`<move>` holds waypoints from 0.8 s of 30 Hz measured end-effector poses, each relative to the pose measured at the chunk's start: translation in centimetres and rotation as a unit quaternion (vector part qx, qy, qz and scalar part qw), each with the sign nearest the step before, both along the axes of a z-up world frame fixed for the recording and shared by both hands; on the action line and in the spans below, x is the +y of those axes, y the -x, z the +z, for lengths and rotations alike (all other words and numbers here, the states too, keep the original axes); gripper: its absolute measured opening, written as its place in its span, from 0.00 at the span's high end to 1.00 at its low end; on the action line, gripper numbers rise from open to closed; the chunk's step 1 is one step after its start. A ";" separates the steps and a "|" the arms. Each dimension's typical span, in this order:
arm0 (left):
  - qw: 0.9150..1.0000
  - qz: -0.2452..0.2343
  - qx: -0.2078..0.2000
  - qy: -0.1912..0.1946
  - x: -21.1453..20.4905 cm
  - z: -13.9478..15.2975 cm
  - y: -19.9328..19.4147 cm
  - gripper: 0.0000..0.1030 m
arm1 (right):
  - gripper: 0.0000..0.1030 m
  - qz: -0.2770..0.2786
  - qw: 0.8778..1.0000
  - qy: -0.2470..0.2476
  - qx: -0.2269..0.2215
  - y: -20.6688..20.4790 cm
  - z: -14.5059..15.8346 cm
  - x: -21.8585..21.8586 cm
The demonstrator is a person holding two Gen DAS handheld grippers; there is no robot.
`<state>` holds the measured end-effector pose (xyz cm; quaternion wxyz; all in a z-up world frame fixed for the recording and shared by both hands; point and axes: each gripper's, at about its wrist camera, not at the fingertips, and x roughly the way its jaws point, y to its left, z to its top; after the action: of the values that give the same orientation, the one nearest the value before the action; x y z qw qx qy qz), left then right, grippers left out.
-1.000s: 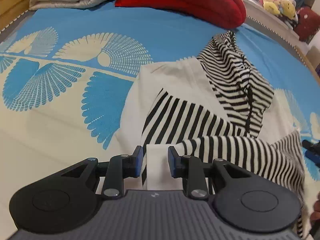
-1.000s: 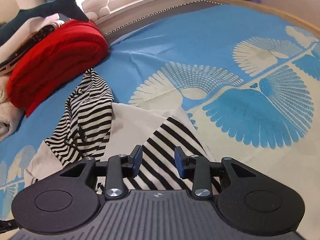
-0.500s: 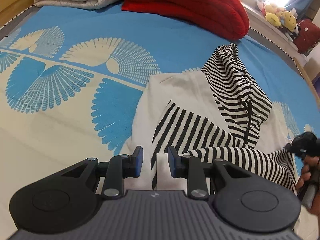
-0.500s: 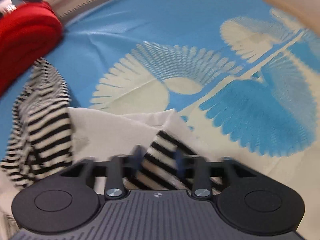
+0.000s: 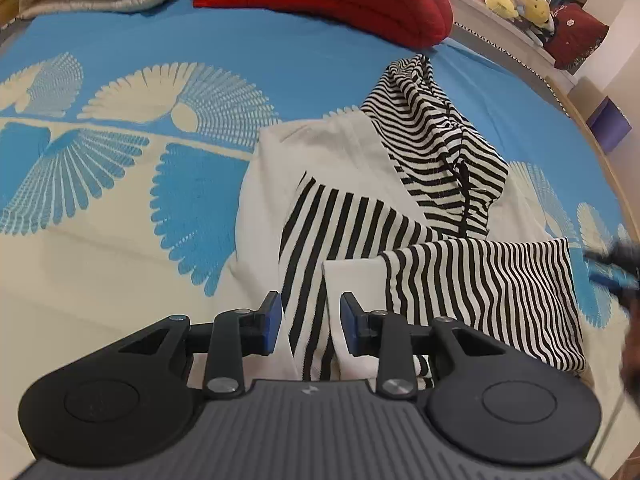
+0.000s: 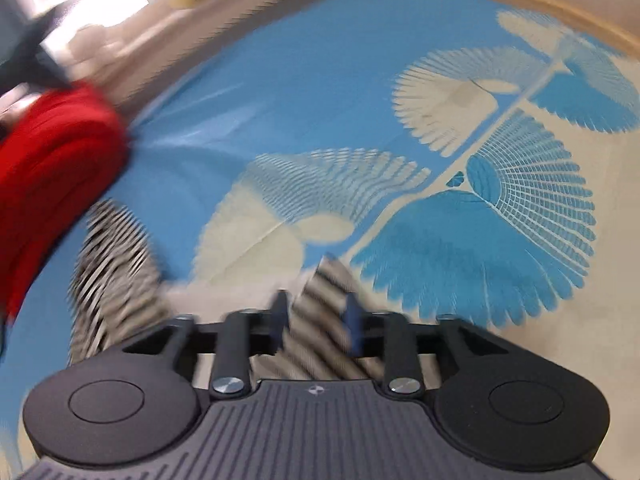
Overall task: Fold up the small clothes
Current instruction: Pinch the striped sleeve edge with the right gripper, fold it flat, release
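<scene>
left wrist view has the left gripper point(image 5: 306, 326) with its jaws just eased wider, released around the white cuff of the striped hoodie point(image 5: 400, 208) lying on the blue bedspread point(image 5: 120, 60). right gripper point(image 6: 316, 322) looks blurry, just reopened, stripes between. risk: the crossed sleeves slide and the fold unravels.

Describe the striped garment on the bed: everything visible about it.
The striped garment is a small hooded top in soft knit, with a plain cream body, black-and-white striped sleeves and a striped hood. It lies flat on the blue patterned bedspread, hood toward the red pillow, both sleeves folded across the body. A dark drawstring hangs from the hood. The left gripper straddles its near edge; whether the pads touch the cloth is unclear.
</scene>
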<state>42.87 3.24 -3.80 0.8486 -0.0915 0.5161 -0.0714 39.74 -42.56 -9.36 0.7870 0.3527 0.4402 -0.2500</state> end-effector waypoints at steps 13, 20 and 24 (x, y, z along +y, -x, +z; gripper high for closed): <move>0.994 -0.052 0.063 -0.068 -3.6 -5.2 1.8 0.62 | 0.56 0.055 0.992 -0.006 0.111 13.7 -2.0 2.2; 0.995 -0.059 -0.029 -0.076 -3.1 1.1 7.8 0.62 | 0.54 0.106 0.993 0.054 -0.003 21.0 8.5 5.3; 0.995 -0.065 -0.040 -0.069 -2.0 3.7 12.8 0.62 | 0.51 0.151 0.984 0.082 -0.037 25.4 10.9 7.8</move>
<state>30.06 1.24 -0.13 0.8667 0.0041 0.4900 -0.0938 14.33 -34.78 1.54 0.8576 0.2256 0.4372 -0.1499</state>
